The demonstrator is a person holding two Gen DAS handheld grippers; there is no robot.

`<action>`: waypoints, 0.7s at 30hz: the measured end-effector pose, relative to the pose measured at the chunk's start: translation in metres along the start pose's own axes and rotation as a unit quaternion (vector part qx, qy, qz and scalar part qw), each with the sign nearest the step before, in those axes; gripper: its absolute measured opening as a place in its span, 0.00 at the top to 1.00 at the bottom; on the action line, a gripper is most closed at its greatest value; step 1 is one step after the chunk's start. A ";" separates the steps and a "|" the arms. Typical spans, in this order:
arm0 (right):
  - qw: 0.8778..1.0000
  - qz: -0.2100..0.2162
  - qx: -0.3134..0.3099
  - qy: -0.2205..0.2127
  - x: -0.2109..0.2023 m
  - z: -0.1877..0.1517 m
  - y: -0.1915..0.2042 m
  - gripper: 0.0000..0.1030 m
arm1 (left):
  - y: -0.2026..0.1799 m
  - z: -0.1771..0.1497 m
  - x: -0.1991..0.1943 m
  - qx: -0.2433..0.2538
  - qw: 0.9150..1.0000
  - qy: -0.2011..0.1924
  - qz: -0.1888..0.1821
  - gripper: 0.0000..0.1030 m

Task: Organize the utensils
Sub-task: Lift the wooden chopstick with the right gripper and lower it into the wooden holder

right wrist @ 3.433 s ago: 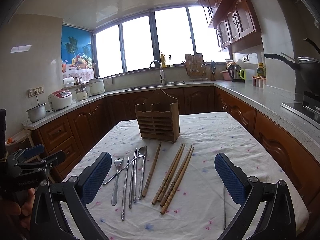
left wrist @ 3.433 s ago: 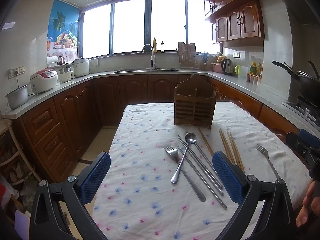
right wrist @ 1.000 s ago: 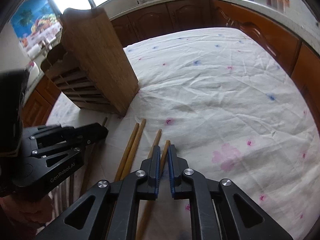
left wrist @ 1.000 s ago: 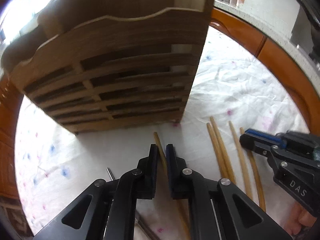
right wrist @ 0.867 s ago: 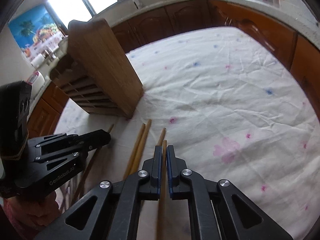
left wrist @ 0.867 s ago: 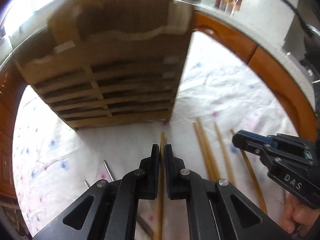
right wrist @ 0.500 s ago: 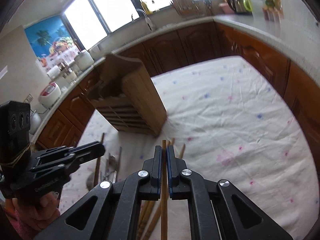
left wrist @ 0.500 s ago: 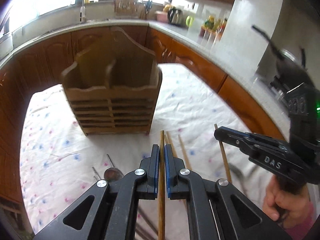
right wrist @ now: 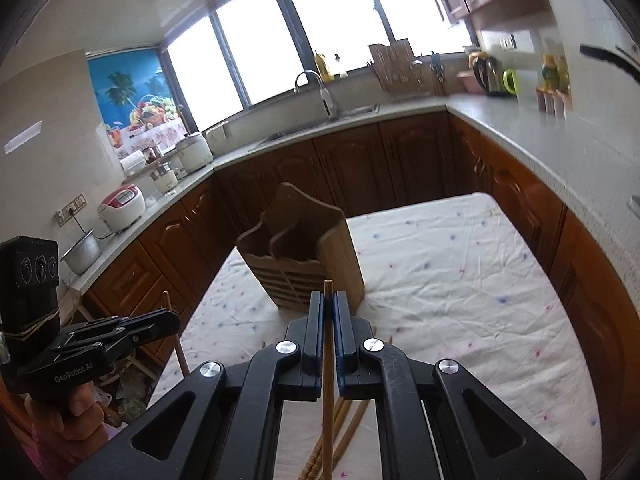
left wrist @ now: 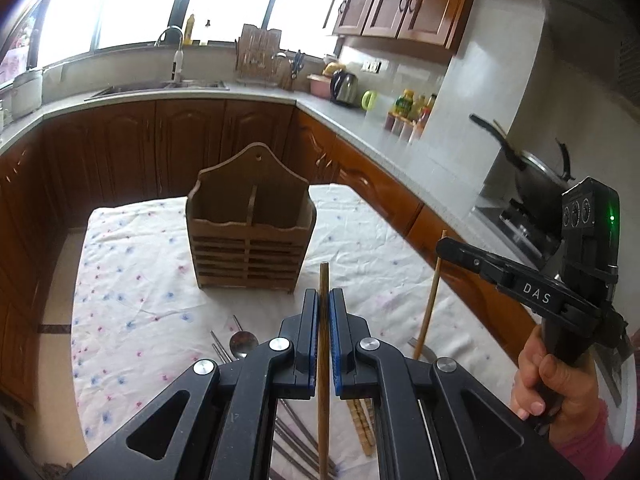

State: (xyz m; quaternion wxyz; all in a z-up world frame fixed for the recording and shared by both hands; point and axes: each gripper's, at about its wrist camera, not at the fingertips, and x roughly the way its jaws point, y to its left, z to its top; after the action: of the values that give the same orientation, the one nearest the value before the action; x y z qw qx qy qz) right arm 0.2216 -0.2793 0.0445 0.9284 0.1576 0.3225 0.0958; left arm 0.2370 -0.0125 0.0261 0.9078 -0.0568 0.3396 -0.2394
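Note:
My left gripper [left wrist: 324,300] is shut on a wooden chopstick [left wrist: 323,360] and holds it upright above the table. My right gripper [right wrist: 328,304] is shut on another wooden chopstick [right wrist: 328,380], also raised; that gripper [left wrist: 444,246] and its chopstick [left wrist: 430,300] show at the right of the left wrist view. The wooden two-compartment utensil holder [left wrist: 250,236] stands on the flowered tablecloth [left wrist: 132,280] ahead of both grippers; it also shows in the right wrist view [right wrist: 304,256]. More chopsticks [left wrist: 360,420], a spoon [left wrist: 243,340] and metal utensils lie on the cloth below.
Brown kitchen cabinets [left wrist: 180,140] and a grey counter [left wrist: 360,128] wrap around the table. A sink and tap [left wrist: 176,56], a kettle [left wrist: 345,85], bottles [left wrist: 408,114] and a wok [left wrist: 536,172] sit on the counter. Rice cookers [right wrist: 122,204] stand at the left.
Both grippers closed on chopsticks lying on the cloth, then lifted them up and back from the table. The holder now looks farther away and lower.

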 end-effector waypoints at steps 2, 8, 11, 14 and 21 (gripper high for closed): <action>1.000 0.002 -0.003 -0.006 -0.004 0.002 0.003 0.96 | 0.005 -0.002 -0.013 -0.001 1.000 -0.008 0.000 0.97; 1.000 0.007 -0.010 -0.026 -0.012 0.009 0.010 0.96 | 0.007 0.004 -0.038 -0.008 0.999 -0.035 0.006 0.97; 0.999 0.010 -0.013 -0.039 -0.018 0.015 0.014 0.96 | 0.010 0.011 -0.051 -0.013 0.999 -0.048 0.010 0.97; 0.998 0.010 -0.015 -0.054 -0.019 0.023 0.018 0.96 | 0.015 0.016 -0.059 -0.015 0.997 -0.069 0.018 0.97; 0.996 0.016 -0.017 -0.084 -0.014 0.043 0.024 0.96 | 0.025 0.034 -0.073 -0.025 0.992 -0.116 0.040 0.97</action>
State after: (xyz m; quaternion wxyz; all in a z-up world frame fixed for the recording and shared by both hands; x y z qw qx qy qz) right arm 0.2362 -0.2708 0.0928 0.9531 0.1542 0.2394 0.1026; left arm 0.2206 0.0425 0.0882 0.9483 -0.0932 0.2394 -0.1861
